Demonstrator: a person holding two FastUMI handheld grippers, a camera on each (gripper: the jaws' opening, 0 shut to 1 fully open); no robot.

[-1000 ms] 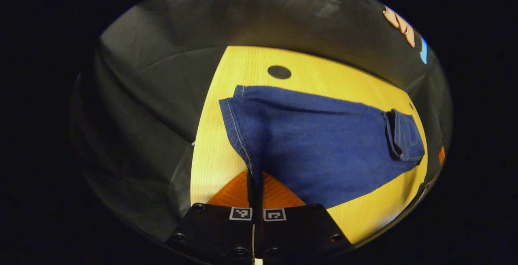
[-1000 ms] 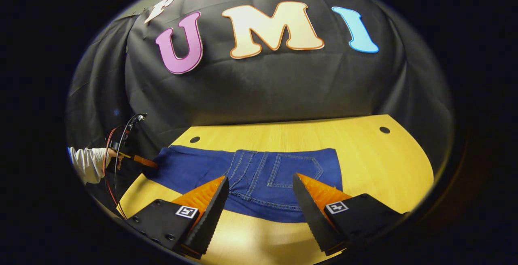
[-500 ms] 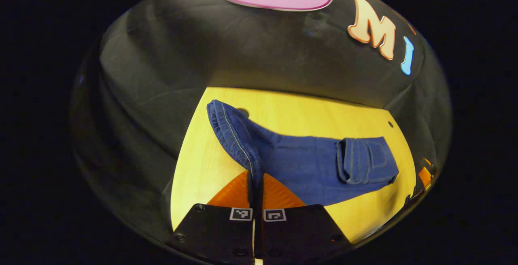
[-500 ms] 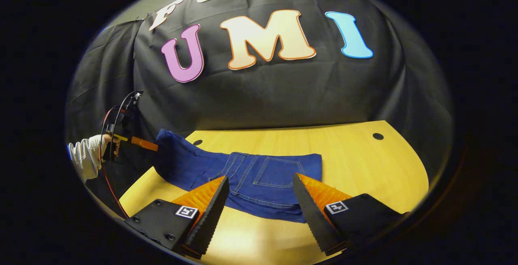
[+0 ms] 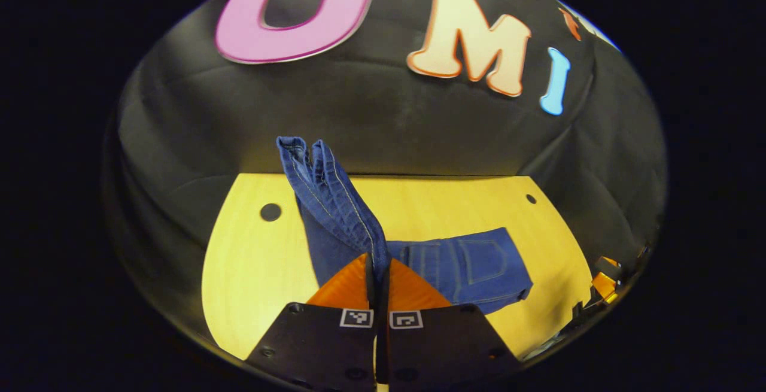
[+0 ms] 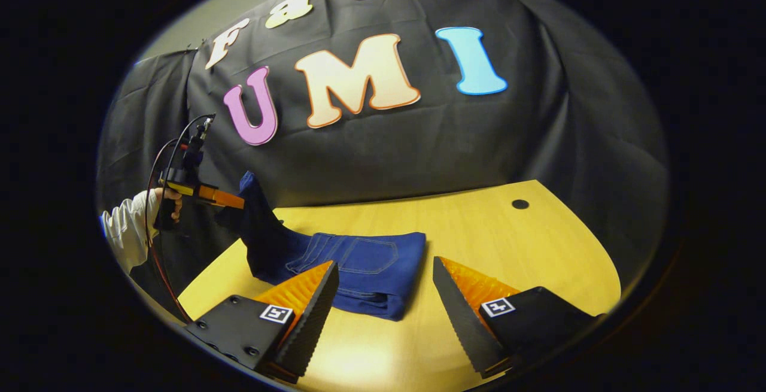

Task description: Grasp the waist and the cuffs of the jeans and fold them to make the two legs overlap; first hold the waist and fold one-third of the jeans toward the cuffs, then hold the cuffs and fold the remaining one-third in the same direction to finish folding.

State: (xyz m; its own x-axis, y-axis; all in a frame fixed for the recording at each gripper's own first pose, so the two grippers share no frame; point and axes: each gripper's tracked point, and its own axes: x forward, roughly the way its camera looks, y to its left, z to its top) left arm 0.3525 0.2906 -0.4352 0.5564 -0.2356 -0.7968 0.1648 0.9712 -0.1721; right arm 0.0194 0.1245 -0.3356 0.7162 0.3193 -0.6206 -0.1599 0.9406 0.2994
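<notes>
We see the jeans [image 6: 353, 269] lying on the tabletop [image 6: 508, 248], their long axis running across the right gripper view from left to right. The waist end with a back pocket lies flat, already folded over onto the legs, and its folded edge points toward the right. At the other end the cuffs [image 5: 305, 155] stand lifted off the wood, pointing up against the black cloth wall [image 5: 383, 122], with both leg hems side by side.

The left gripper [image 5: 378, 269] has its fingers pressed together on the cuff end of the denim, and the cloth rises straight out from between them. In the right gripper view we see that gripper farther off at the left, held by a hand [image 6: 170, 197] in a white sleeve [image 6: 125, 233], with cables looping above it. The right gripper [image 6: 383, 293] is spread wide over the tabletop, near the folded waist, holding nothing.

The raised leg hides part of the tabletop behind it in the left gripper view, and we cannot tell how much cloth lies under the fold. A dark round hole [image 5: 270, 212] sits in the wood left of the jeans, another [image 6: 520, 204] near the far right edge.
</notes>
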